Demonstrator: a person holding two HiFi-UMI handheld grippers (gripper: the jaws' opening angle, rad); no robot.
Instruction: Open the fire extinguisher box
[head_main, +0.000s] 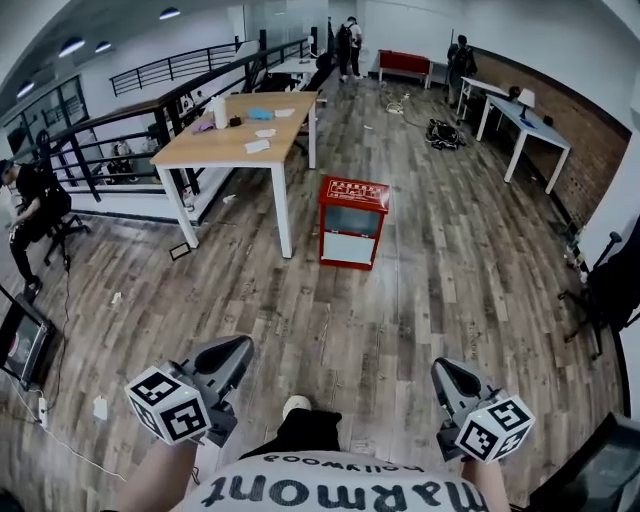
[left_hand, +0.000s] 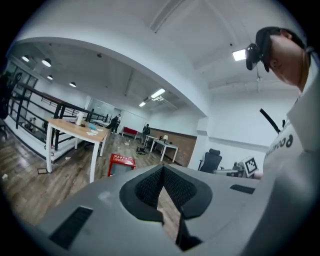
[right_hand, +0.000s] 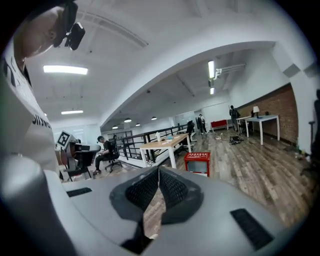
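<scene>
Here, two tools are showing at the bottom of the head view, one in each hand: the left tool and the right tool. Each is holding its two jaws pressed together, with nothing gripped between them. Both are pointing forward over the floor, well apart from the one red box.

The box is standing upright on the floor just beside a leg of the single wooden counter. Its glazed front is facing the person and looking shut. The wooden counter is carrying one white bottle and a few papers.

A white counter is standing by the brick wall at the right. One seated person is sitting at the left edge. Two more people are standing at the far end, one left of the red sofa and one right of it.
</scene>
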